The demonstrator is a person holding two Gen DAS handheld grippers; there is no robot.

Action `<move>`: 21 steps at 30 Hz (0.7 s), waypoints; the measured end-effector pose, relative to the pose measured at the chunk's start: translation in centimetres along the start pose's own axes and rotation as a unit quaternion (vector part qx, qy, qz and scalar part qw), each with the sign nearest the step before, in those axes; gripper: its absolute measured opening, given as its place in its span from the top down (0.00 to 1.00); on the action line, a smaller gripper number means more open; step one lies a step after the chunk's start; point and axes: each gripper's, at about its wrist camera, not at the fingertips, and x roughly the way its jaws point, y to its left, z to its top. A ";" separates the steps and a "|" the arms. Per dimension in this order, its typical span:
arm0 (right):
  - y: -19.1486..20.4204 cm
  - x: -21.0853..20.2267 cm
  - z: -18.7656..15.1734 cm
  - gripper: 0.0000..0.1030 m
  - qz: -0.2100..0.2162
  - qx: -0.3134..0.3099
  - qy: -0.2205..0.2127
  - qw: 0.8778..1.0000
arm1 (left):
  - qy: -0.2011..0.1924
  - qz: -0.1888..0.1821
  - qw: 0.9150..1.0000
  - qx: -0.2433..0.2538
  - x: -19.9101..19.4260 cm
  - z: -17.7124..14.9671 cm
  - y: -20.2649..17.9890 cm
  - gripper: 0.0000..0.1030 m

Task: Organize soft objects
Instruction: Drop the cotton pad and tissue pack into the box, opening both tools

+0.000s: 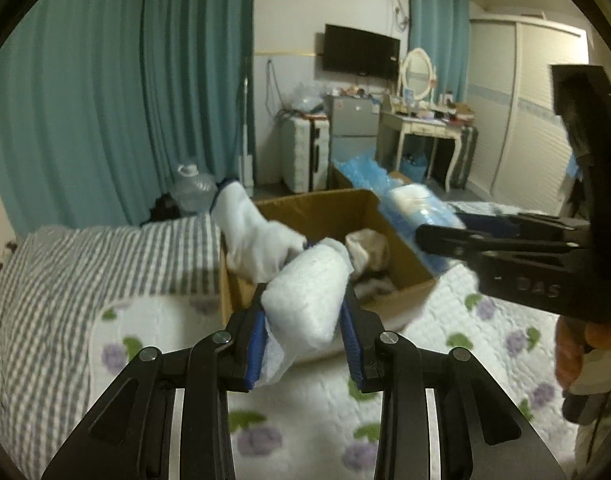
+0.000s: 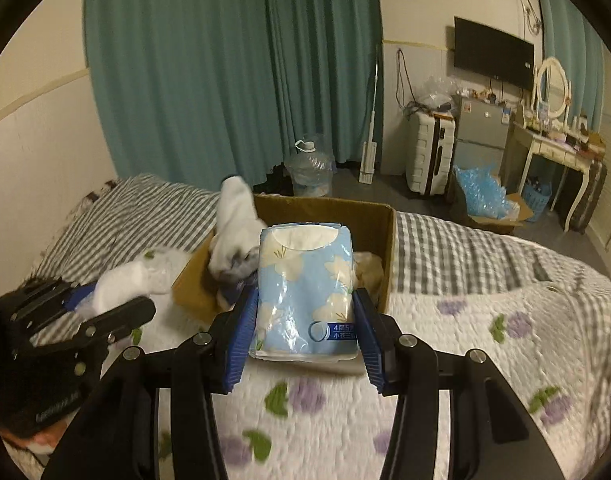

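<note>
My left gripper (image 1: 303,304) is shut on a white soft pack (image 1: 309,296) and holds it above the bed, just in front of an open cardboard box (image 1: 333,208). My right gripper (image 2: 303,312) is shut on a blue flowered tissue pack (image 2: 305,292) in front of the same box (image 2: 385,240). A white sock (image 1: 253,232) hangs over the box's left wall, and beige cloth (image 1: 369,248) lies inside. The right gripper also shows in the left wrist view (image 1: 445,236), and the left gripper in the right wrist view (image 2: 105,304).
The box stands on a bed with a flowered quilt (image 2: 445,352) and a striped grey blanket (image 1: 85,264). Beyond the bed are teal curtains (image 2: 225,80), a water jug (image 2: 309,168), a white suitcase (image 2: 429,152), a small fridge (image 2: 481,136) and a dressing table (image 2: 553,148).
</note>
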 end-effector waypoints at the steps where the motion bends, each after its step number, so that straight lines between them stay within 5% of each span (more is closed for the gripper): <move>1: -0.3 0.8 0.4 0.54 0.002 0.003 0.000 1.000 | 0.001 0.001 1.000 0.002 0.8 0.3 0.0 0.68; 5: -1.6 4.6 1.3 0.50 0.000 0.014 0.008 1.000 | 0.012 0.001 1.000 0.008 4.3 0.9 -0.1 0.68; 8: -3.1 6.3 1.4 0.35 -0.003 0.032 0.006 0.999 | 0.015 -0.008 1.000 0.007 6.6 1.2 -0.1 0.68; 17: -7.9 6.3 0.8 0.28 -0.025 0.066 -0.033 0.997 | 0.012 -0.069 0.995 0.068 10.4 2.4 -3.2 0.63; 18: -8.2 6.1 0.8 0.27 -0.025 0.070 -0.035 0.997 | 0.013 -0.067 0.995 0.078 10.6 2.6 -3.6 0.51; 19: -8.5 6.0 0.8 0.27 -0.028 0.071 -0.038 0.996 | 0.011 -0.053 0.995 0.089 10.7 2.8 -4.1 0.28; 21: -8.7 5.5 1.0 0.21 -0.033 0.068 -0.040 0.996 | -0.006 -0.018 0.996 0.089 10.4 3.1 -4.4 0.12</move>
